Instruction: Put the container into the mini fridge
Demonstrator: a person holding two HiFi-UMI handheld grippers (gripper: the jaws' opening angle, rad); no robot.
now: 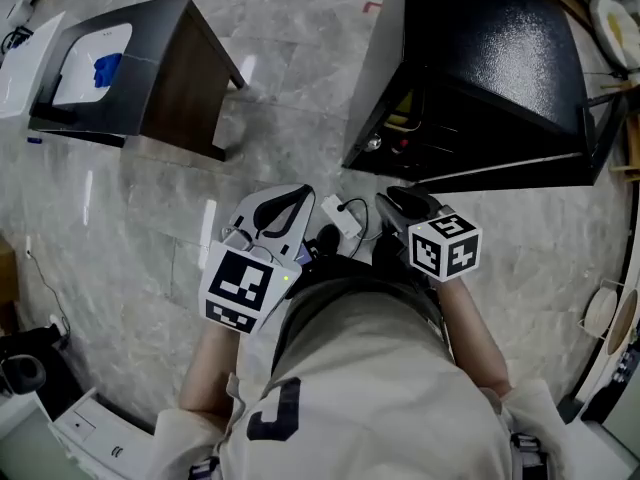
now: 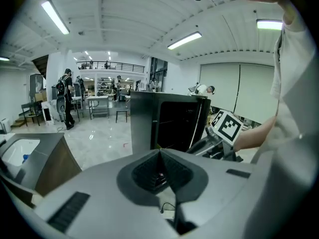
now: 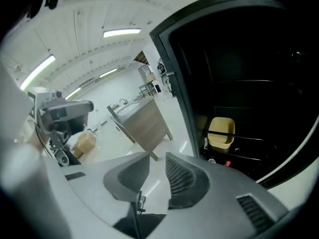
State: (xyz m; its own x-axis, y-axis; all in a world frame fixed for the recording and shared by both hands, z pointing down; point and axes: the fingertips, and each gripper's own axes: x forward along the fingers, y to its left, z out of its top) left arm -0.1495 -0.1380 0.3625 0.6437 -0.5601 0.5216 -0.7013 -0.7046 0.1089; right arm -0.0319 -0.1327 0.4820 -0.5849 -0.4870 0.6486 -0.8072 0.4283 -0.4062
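Note:
The black mini fridge (image 1: pixel 490 58) stands open on the floor in front of me. A yellow container (image 3: pixel 221 132) sits on a wire shelf inside it, and shows as a yellow patch (image 1: pixel 400 118) in the head view. My left gripper (image 1: pixel 296 196) is held close to my body, left of the fridge, its jaws shut (image 2: pixel 159 166) on nothing. My right gripper (image 1: pixel 396 201) hovers just before the fridge opening, jaws open (image 3: pixel 157 172) and empty. The fridge interior is otherwise dark.
A dark side table (image 1: pixel 185 78) stands at the left, carrying a white tray (image 1: pixel 85 58) with something blue in it. White equipment (image 1: pixel 80 423) is at the bottom left. A cardboard box (image 3: pixel 82 142) lies on the floor. People stand far off in the hall (image 2: pixel 65 96).

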